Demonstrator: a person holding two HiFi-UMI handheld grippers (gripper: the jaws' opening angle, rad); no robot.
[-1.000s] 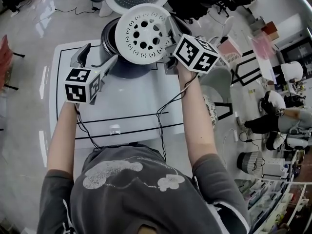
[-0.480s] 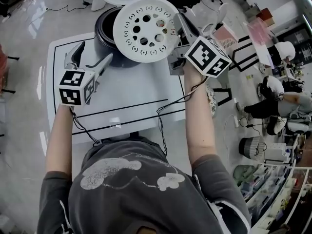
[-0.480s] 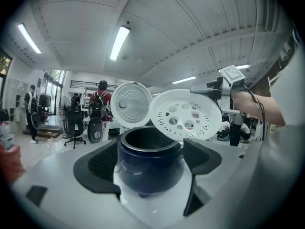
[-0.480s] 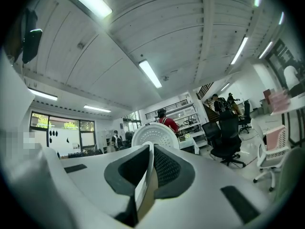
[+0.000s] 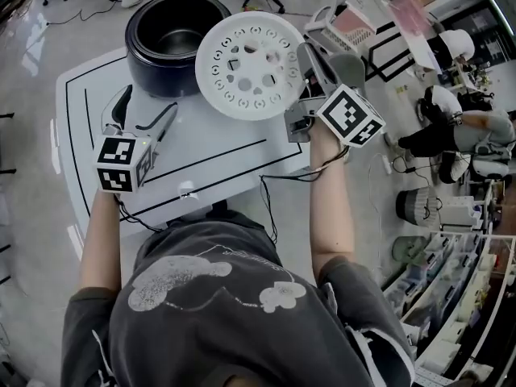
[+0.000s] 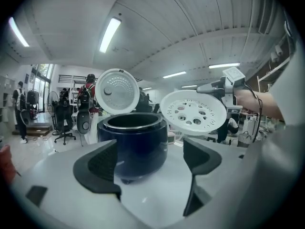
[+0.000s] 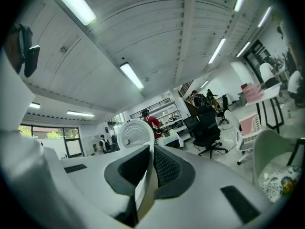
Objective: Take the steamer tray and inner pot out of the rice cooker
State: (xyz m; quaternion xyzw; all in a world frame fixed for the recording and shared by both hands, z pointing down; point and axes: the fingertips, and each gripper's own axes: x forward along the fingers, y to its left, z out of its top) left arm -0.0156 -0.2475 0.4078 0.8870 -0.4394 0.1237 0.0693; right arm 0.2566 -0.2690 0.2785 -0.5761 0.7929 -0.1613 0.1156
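At the table's left, the left tongs point(image 5: 143, 113) hang low over the white top with jaws wide and nothing between them. In the left gripper view they point(image 6: 150, 163) frame the rice cooker point(image 6: 133, 137) from just in front. Judgement: the free hand is lined up for the pot.

Rice cooker point(image 5: 173, 31): far left part of the table point(image 5: 218, 164), lid point(image 6: 116, 92) swung up and back, mouth fully open. The inner pot point(image 5: 172, 43) still sits inside, its metal rim point(image 6: 131, 120) showing at the top.

Steamer tray point(image 5: 250, 64): out of the cooker, in the air to the cooker's right and above rim height. It is a perforated white disc, slightly tilted. From the left gripper view it point(image 6: 193, 111) is clear of the cooker body.

Right tongs point(image 5: 306, 61): pinched on the tray's right edge. The right gripper view shows the pads closed tight point(image 7: 151, 168) on the thin rim, seen edge-on. An edge grip leaves the disc cantilevered, so it may sag or swing.

Judgement: the first half is done once the tray is set down; bare table lies below and in front of it.

Around:
- Cables point(image 5: 274, 176) trail from both tongs across the near table and could snag.
- A basket point(image 5: 347, 24), chairs and seated people stand off the right side, well apart.
- Nothing blocks the pot's mouth.
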